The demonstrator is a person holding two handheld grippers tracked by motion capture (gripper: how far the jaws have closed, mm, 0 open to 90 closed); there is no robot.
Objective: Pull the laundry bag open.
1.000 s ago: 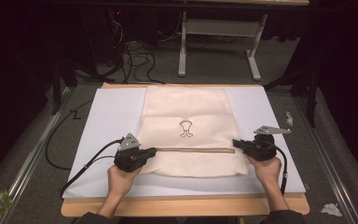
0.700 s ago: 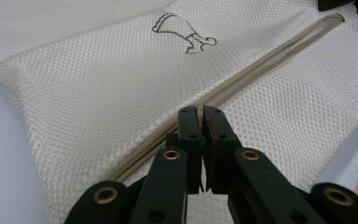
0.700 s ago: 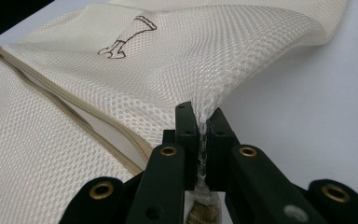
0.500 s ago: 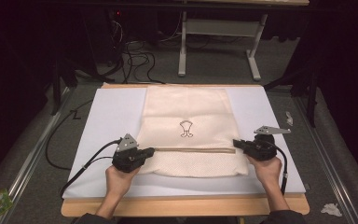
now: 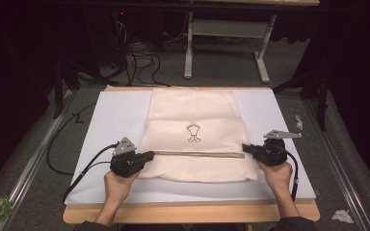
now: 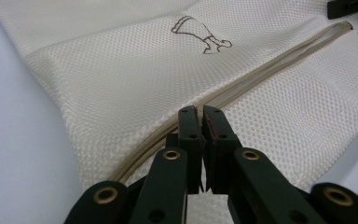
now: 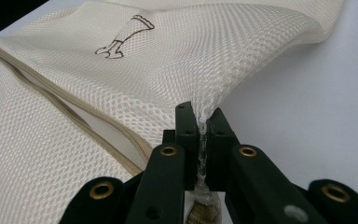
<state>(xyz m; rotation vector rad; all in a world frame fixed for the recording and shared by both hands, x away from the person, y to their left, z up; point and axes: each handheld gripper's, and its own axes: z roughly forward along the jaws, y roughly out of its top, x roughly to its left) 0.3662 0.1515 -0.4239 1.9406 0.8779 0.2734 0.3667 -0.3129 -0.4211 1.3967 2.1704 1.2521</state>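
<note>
Both tools are gripping the mesh bag [image 5: 195, 130]: left tool [image 5: 150, 155] clamping its zip end, right tool [image 5: 244, 147] pinching the right edge.

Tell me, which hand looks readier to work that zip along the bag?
Probably the left: its jaws are shut at the zip end, while the right gripper pinches the mesh bag edge, steadying it.

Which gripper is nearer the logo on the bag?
Left, slightly. The left gripper is shut at the zipper's left end, below-left of the logo; the right gripper pinches the bag's right edge, a bit farther out.
</note>
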